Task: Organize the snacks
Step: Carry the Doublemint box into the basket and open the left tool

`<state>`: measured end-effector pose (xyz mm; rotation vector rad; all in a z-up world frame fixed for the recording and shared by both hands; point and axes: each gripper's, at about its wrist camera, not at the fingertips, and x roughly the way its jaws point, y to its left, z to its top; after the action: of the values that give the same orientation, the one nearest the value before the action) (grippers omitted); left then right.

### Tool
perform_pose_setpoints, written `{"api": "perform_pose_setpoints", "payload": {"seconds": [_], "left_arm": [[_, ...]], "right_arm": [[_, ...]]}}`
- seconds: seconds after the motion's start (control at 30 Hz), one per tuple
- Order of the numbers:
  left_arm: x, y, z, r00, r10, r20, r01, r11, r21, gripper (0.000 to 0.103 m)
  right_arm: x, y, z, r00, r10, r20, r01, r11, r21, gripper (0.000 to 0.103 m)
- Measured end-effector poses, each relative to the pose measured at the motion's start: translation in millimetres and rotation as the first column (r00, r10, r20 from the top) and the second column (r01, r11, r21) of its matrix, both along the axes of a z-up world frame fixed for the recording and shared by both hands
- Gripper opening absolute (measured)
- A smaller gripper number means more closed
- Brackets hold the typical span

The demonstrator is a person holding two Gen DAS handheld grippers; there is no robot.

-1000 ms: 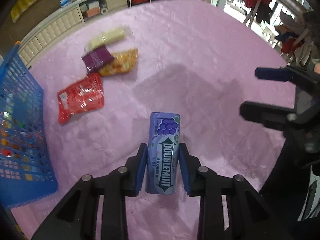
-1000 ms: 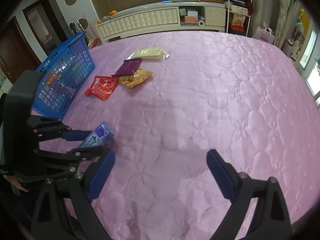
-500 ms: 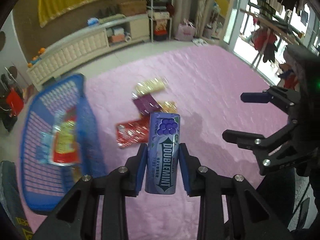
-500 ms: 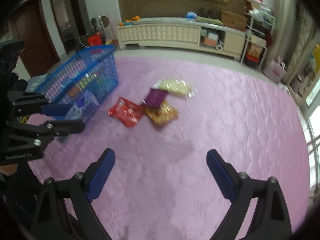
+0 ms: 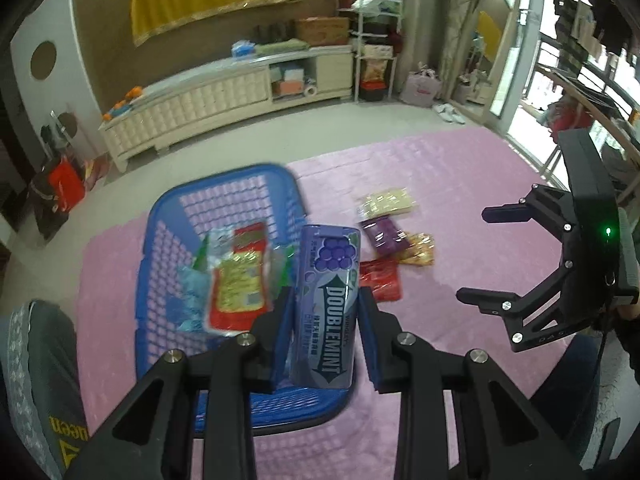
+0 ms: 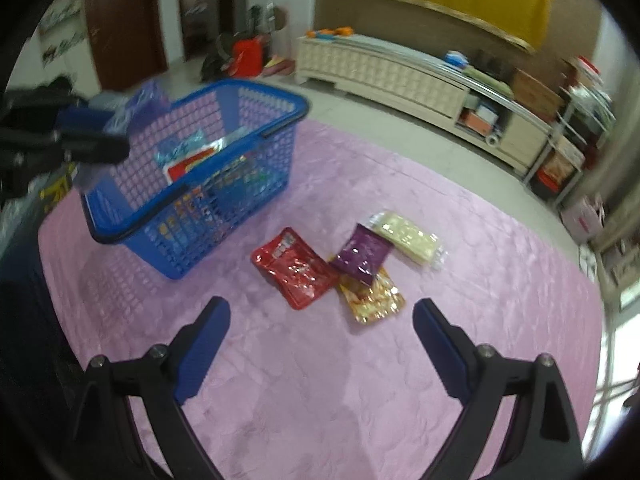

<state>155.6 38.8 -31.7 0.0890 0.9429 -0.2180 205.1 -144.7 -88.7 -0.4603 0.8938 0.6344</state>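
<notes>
My left gripper [image 5: 325, 312] is shut on a purple Doublemint gum bottle [image 5: 330, 300], held upright above the near right corner of the blue basket [image 5: 168, 216]. In the right wrist view that bottle [image 6: 138, 108] hangs blurred over the basket's [image 6: 240, 152] far left rim. The basket holds several snack packs. My right gripper [image 6: 322, 332] stands open above the pink cloth, empty, just short of four packets: a red packet [image 6: 294, 266], a purple packet [image 6: 362, 254], an orange packet [image 6: 372, 298] and a pale yellow packet [image 6: 408, 236].
The pink quilted cloth [image 6: 480, 280] covers the table; its far edge lies behind the basket. A cream cabinet [image 6: 380, 68] lines the back wall. A person's grey sleeve [image 5: 40, 380] shows at the lower left of the left wrist view.
My left gripper rose and swung left with the gum bottle, from over the cloth to above the basket. My right gripper moved forward toward the four packets, staying open.
</notes>
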Motion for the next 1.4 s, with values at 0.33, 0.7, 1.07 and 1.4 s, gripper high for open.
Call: {"api": "perform_pose_setpoints", "payload": {"seconds": [0.33, 0.7, 1.07, 1.4], "left_arm": [[13, 35, -38, 0.992, 0.061, -0.106, -0.065, 0.998, -0.028, 0.029], [11, 44, -71, 0.975, 0.039, -0.219, -0.050, 0.998, -0.047, 0.030], [19, 38, -83, 0.966, 0.019, -0.260, -0.032, 0.998, -0.045, 0.030], [17, 35, -79, 0.968, 0.019, -0.251, -0.038, 0.997, -0.073, 0.038]], "right_arm": [[37, 52, -62, 0.978, 0.171, -0.124, -0.186, 0.974, -0.127, 0.095], [69, 85, -119, 0.945, 0.241, -0.222, -0.290, 0.931, -0.223, 0.095], [93, 83, -116, 0.915, 0.277, -0.294, -0.333, 0.929, -0.162, 0.075], [73, 73, -112, 0.921, 0.280, -0.272, -0.332, 0.928, -0.170, 0.033]]}}
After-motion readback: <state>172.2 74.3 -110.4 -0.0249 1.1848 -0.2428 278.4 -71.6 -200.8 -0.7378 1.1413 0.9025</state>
